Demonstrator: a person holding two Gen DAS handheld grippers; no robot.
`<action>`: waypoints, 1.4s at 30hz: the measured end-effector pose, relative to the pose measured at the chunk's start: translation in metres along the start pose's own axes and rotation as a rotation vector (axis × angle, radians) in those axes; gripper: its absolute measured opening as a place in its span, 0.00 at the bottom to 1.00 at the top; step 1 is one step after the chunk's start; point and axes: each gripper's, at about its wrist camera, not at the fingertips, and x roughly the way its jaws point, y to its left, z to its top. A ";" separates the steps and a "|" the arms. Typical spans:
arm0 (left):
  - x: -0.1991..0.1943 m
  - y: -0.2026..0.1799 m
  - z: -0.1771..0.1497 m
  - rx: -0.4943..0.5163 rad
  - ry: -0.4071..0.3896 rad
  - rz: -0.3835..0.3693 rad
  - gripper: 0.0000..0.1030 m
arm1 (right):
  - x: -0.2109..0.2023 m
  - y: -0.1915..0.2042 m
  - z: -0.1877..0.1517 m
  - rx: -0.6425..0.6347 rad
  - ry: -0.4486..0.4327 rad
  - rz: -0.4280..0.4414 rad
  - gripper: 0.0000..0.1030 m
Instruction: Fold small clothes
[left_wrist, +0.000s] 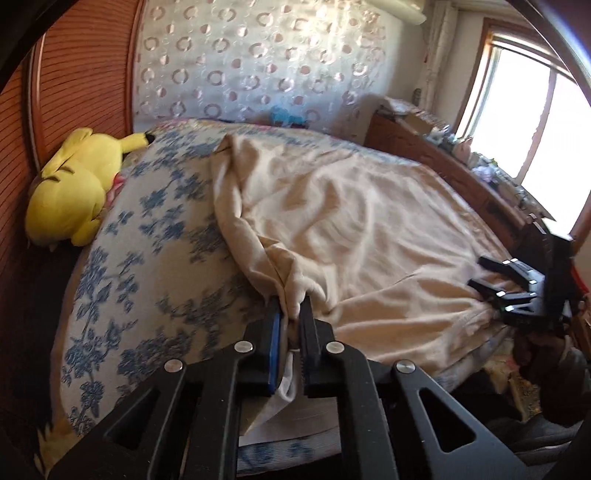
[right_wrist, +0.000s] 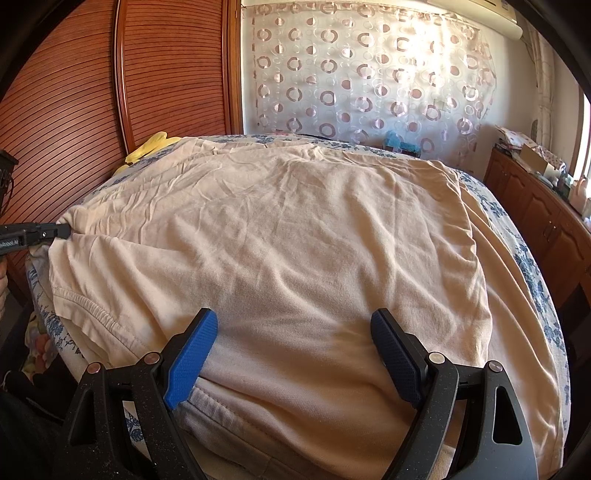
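A cream T-shirt (left_wrist: 369, 221) lies spread and wrinkled on the bed, seen wide in the right wrist view (right_wrist: 295, 221). My left gripper (left_wrist: 290, 314) is shut on a bunched fold at the shirt's left edge, and cloth rises from between the pads. In the right wrist view the same gripper (right_wrist: 62, 230) pinches the shirt's far left side. My right gripper (right_wrist: 295, 321) is open, its blue pads wide apart just above the shirt near the hem, with nothing pinched. It appears at the right in the left wrist view (left_wrist: 476, 273), held by a hand.
The bed cover (left_wrist: 147, 240) is pale with blue flowers. A yellow plush toy (left_wrist: 70, 195) lies at the bed's far left by slatted wooden doors (right_wrist: 74, 92). A wooden cabinet (right_wrist: 535, 206) with clutter runs along the right under a window (left_wrist: 535, 129).
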 end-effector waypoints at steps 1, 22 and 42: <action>-0.003 -0.006 0.004 0.012 -0.012 -0.015 0.09 | -0.001 -0.001 0.000 0.002 0.003 0.004 0.84; 0.022 -0.217 0.121 0.373 -0.059 -0.357 0.09 | -0.081 -0.111 -0.029 0.243 -0.106 -0.071 0.76; 0.059 -0.321 0.123 0.512 0.050 -0.428 0.42 | -0.114 -0.129 -0.069 0.342 -0.118 -0.147 0.69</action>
